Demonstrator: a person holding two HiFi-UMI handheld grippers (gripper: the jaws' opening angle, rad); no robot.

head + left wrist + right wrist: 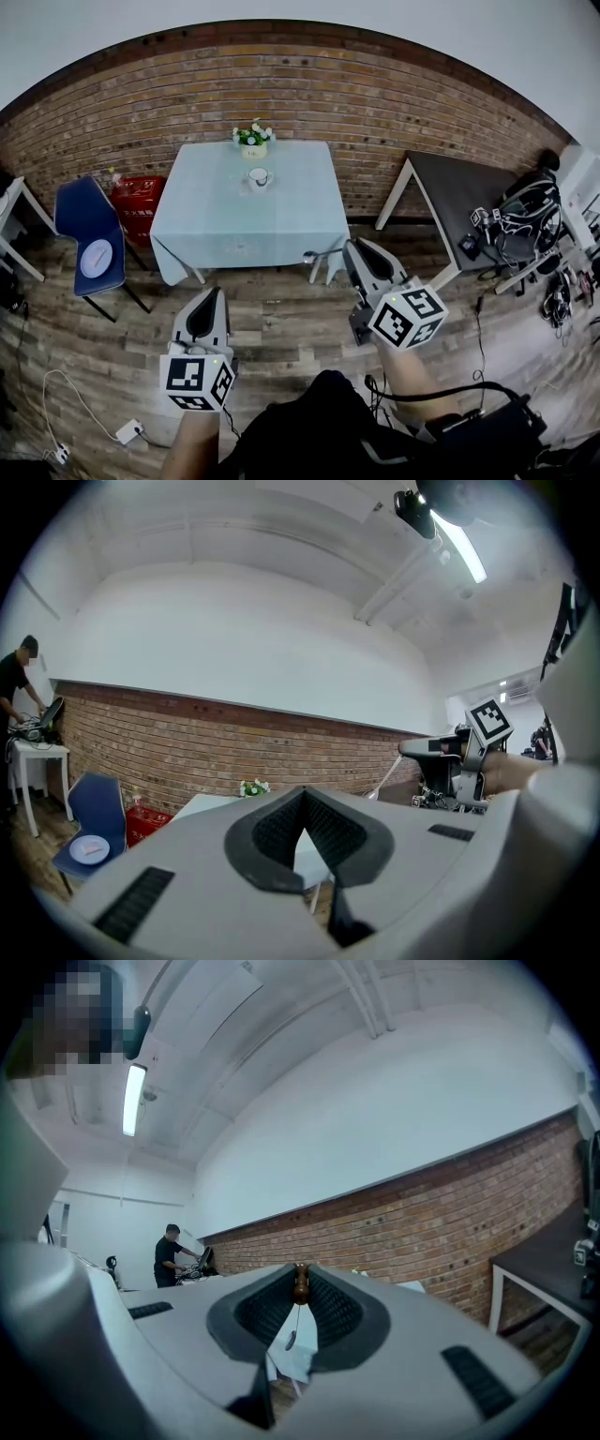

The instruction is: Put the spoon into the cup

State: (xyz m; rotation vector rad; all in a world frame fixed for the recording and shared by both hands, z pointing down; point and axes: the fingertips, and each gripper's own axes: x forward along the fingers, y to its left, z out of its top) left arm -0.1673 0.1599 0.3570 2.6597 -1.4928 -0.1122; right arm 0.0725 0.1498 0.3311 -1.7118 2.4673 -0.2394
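Two grippers point level toward the cloth-covered table (234, 223), and only your right gripper (349, 247) carries anything. Its jaws are pinched narrow on the spoon (322, 253), clamped at the dark handle end. The thin stem and small bowl stick out past the tips, just off the table's near right corner. Your left gripper (208, 292) hangs short of the table's near edge, its jaws closed together on nothing.

The white cup (260, 176) stands toward the table's far side, just in front of the flower pot (253, 142) at the far edge. Spoon and cup are well apart, so the carry over the table is not yet made.

The spoon looks light, stiff and slim, and its stem is probably slick enough to swivel in the pads if the bowl knocks the rim. Your hold at the handle end suits the job, since it leaves the bowl end free to go in first. The cup looks like ceramic and may tip or slide if nudged, so bring the bowl down inside the rim before you let go.
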